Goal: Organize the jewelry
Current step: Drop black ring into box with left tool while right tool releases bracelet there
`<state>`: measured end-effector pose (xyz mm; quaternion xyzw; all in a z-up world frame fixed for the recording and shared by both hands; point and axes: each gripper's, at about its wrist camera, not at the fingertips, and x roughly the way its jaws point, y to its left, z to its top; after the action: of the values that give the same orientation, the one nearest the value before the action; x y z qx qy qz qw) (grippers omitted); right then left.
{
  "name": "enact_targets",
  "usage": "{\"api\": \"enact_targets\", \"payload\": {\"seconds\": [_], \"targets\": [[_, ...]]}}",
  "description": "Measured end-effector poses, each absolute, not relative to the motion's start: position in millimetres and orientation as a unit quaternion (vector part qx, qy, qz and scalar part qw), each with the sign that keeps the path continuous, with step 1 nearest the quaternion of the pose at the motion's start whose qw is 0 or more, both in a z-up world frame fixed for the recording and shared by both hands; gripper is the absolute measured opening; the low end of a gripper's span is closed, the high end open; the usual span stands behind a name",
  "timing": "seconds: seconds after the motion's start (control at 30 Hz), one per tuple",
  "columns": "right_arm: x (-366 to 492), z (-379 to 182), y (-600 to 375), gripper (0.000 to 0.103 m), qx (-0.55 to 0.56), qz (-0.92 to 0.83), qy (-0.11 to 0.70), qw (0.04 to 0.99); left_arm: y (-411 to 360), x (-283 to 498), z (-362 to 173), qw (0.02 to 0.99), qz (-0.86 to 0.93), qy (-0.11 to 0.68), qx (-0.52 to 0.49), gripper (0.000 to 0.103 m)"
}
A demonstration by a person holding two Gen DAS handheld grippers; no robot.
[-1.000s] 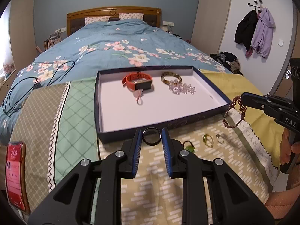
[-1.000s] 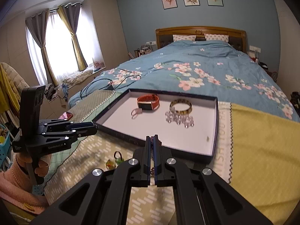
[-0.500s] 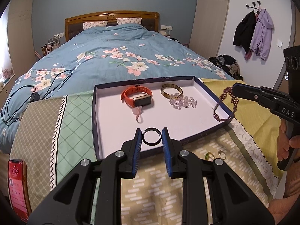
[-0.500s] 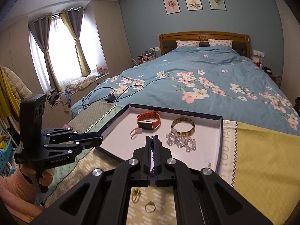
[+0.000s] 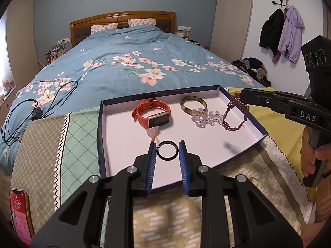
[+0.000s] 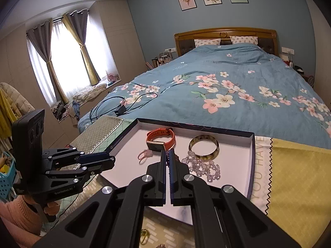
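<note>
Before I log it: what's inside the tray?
Inside the tray: orange watch, amber bangle, clear bead bracelet, small pink piece. The gripper hides part of the floor.

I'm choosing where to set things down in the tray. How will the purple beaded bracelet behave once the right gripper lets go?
Probably floppy: the purple beaded bracelet sags in a loose loop from the right gripper. It should collapse into a heap, and may snag on the clear bead bracelet beside it in the tray.
</note>
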<state>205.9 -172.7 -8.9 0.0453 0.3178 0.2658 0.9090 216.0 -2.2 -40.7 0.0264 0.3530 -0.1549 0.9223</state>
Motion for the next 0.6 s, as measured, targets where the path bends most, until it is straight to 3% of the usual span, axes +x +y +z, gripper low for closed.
{"api": "enact_targets", "payload": {"seconds": [0.6], "targets": [[232.2, -21.8, -158.6, 0.001, 0.057, 0.276, 0.337, 0.898, -7.9, 251.1, -61.2, 0.912, -0.158, 0.379, 0.019, 0.022]]}}
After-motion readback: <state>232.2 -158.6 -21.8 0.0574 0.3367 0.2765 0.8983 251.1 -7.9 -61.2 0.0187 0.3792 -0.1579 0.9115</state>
